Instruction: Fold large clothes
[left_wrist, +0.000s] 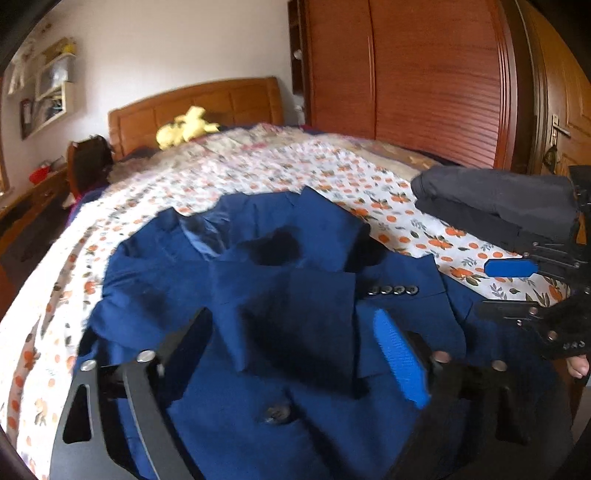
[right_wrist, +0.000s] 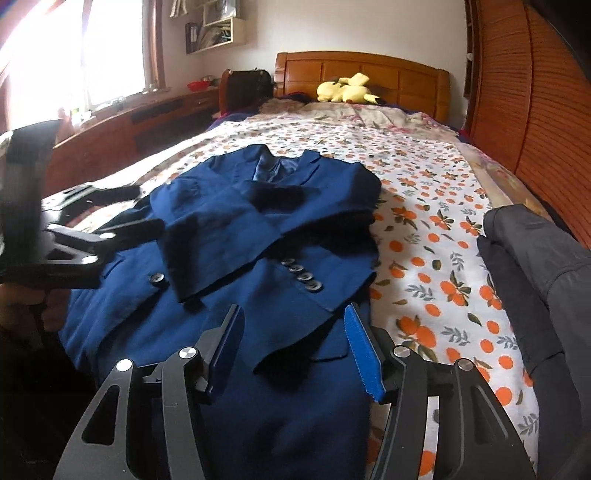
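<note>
Bed: wide bed (right_wrist: 424, 177) under a white sheet printed with oranges and green leaves; wooden headboard (right_wrist: 362, 79) at the far end.
Wardrobe: tall reddish-brown wardrobe with slatted doors (left_wrist: 424, 74) along the bed's right side.
Jacket: navy-blue suit jacket (right_wrist: 258, 229) lies front-up on the near end of the bed, collar toward the headboard. Both sleeves are folded across the chest, one over the other. A row of four dark cuff buttons (right_wrist: 303, 275) shows on the upper sleeve; one larger front button (right_wrist: 158, 278) shows to the left of it.
Dark pile: folded dark-grey garments (right_wrist: 532, 258) sit on the bed's right edge, apart from the jacket.
Left gripper: black two-finger claw with blue pads (left_wrist: 295, 350), over the jacket's lower front. Fingers spread wide, cloth seen between them, but neither pad pressing it; nothing pinched. In the right wrist view it (right_wrist: 144, 206) enters from the left edge at the jacket's left side.
Right gripper: same black claw with blue pads (right_wrist: 295, 343), over the jacket's lower right hem. Jaws partly spread, nothing gripped. In the left wrist view it (left_wrist: 502, 286) comes in from the right, just beside the jacket's edge.
Plush: yellow soft toy (right_wrist: 347, 88) lies against the headboard, well apart from the jacket.
Shelf: pale wall shelf (right_wrist: 218, 26) with small items, blurred, left of the headboard.
</note>
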